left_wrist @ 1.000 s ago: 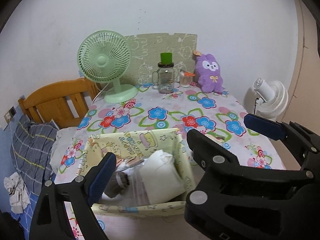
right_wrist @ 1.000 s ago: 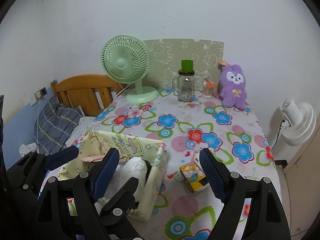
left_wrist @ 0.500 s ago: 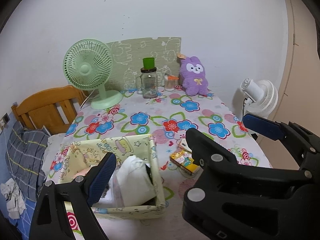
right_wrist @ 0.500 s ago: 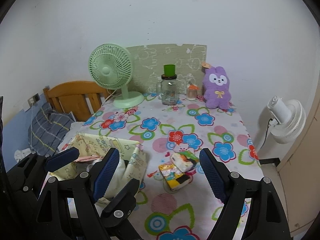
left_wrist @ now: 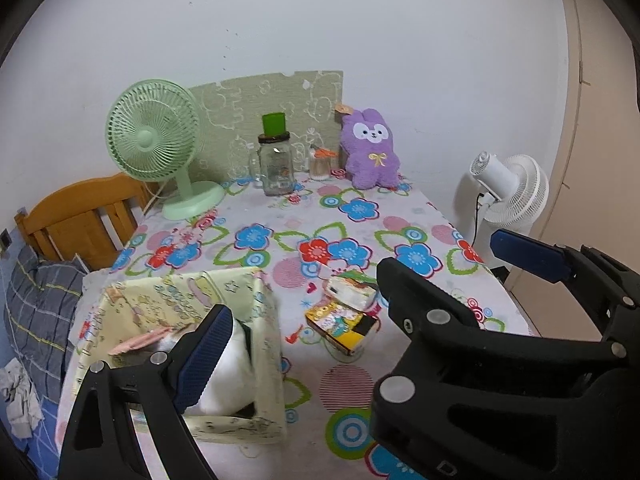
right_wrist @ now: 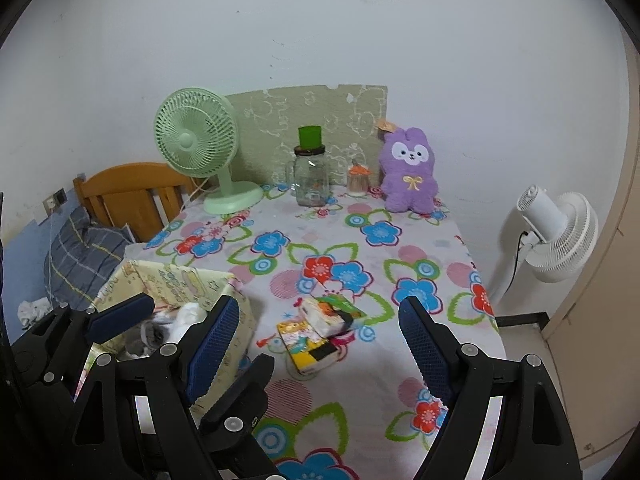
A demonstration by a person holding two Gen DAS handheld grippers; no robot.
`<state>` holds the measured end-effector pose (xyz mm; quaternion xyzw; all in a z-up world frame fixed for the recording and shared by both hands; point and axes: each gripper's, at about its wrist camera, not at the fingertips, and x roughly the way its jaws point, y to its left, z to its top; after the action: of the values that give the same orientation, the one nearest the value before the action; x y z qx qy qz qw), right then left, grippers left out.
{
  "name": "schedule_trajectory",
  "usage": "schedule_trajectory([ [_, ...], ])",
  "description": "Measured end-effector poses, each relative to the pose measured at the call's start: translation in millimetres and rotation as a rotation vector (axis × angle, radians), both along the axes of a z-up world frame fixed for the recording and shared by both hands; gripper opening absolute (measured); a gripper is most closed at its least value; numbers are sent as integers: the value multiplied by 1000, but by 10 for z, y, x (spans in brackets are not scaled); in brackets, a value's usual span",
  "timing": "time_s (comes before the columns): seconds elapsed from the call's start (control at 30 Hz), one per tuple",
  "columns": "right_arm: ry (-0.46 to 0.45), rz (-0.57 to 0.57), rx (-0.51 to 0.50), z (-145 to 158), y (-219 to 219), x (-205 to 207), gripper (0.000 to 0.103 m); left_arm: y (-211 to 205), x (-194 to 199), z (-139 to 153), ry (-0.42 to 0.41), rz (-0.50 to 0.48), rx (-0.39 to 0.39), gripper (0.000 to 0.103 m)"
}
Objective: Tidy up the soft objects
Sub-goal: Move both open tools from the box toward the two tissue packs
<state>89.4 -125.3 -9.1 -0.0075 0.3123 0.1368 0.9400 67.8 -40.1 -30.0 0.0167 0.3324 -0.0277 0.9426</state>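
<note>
Yellow cartoon-print fabric box (left_wrist: 262, 320) is sitting at the near left corner of the flowery tablecloth (left_wrist: 280, 208), and something white and soft (left_wrist: 236, 376) is lying inside it, along with a greyish bit I can't make out. I'm running both tools from my end. The right gripper (right_wrist: 319, 301) is hanging over the near edge of the table with its jaws spread wide and nothing between the blue pads. The left gripper (left_wrist: 312, 300) is looking released too, one pad hovering over the box opening, not touching the white thing as far as I can tell. The two tools are overlapping, so one black finger is blocking a lot of the left wrist view. Just right of the box, but not touching it, two small packs (right_wrist: 316, 332) are lying on the cloth. The white one with the orange and green print is resting partly on top of the yellow one, and both are showing between the right tool's fingers, farther out. Way at the back, against the wall, the purple plush bunny (left_wrist: 372, 152) is sitting upright, with a small orange-topped container (left_wrist: 320, 162) and a glass jar with a green cap (left_wrist: 276, 168) to its left. A green desk fan (left_wrist: 154, 138) is standing at the back left. A white fan (left_wrist: 516, 188) is standing off the table's right side.
</note>
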Motion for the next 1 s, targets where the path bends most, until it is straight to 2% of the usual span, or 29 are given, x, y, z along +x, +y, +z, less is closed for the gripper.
schedule_trajectory([
  [0.37, 46, 1, 24, -304, -259, 173, 85, -243, 197, -289, 65, -4, -20, 94],
  [1.0, 130, 49, 32, -749, -448, 748, 85, -404, 699, -686, 181, 80, -51, 94],
])
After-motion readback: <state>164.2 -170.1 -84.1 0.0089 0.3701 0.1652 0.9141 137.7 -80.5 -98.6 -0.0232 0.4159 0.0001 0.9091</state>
